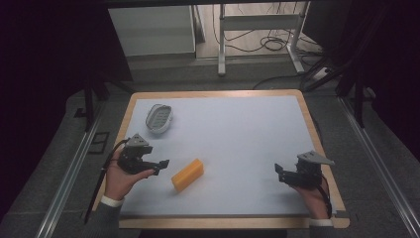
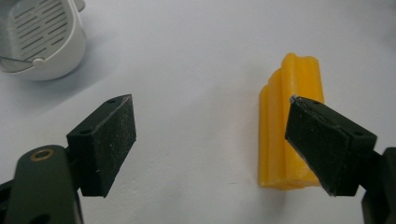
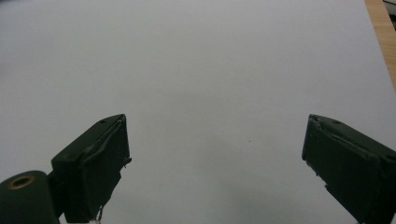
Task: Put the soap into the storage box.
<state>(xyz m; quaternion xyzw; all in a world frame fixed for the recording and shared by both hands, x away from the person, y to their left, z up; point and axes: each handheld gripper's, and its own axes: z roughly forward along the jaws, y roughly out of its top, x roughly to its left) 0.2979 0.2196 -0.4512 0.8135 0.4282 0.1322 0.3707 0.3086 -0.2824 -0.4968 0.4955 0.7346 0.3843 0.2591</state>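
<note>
High view: both my grippers apart, yellow block beside the left one

High view has me at the near edge of the tabletop (image 1: 237, 124), which is covered in pale grey with a wooden rim. My left gripper (image 1: 157, 166) sits in my left hand (image 1: 121, 179) at the near left, jaws spread and pointing toward the middle. Just beyond its tips lies a yellow block (image 1: 187, 175), a ridged oblong lying flat and angled across the surface, not touched by either jaw.

Left gripper view shows the same block (image 2: 285, 135) partly behind my right-side jaw, with bare surface in the gap between the two jaws (nothing is clamped). A white slotted basket (image 2: 39, 39) sits at the upper left of that view; from above it rests near the far left corner (image 1: 159, 118), well apart from the block.

My right gripper (image 1: 281, 172) is held in my right hand (image 1: 312, 198) near the right edge, jaws wide. Right gripper view gives its gripper (image 3: 215, 168) over plain surface, with a strip of wooden rim (image 3: 380, 28) at the upper right
</note>
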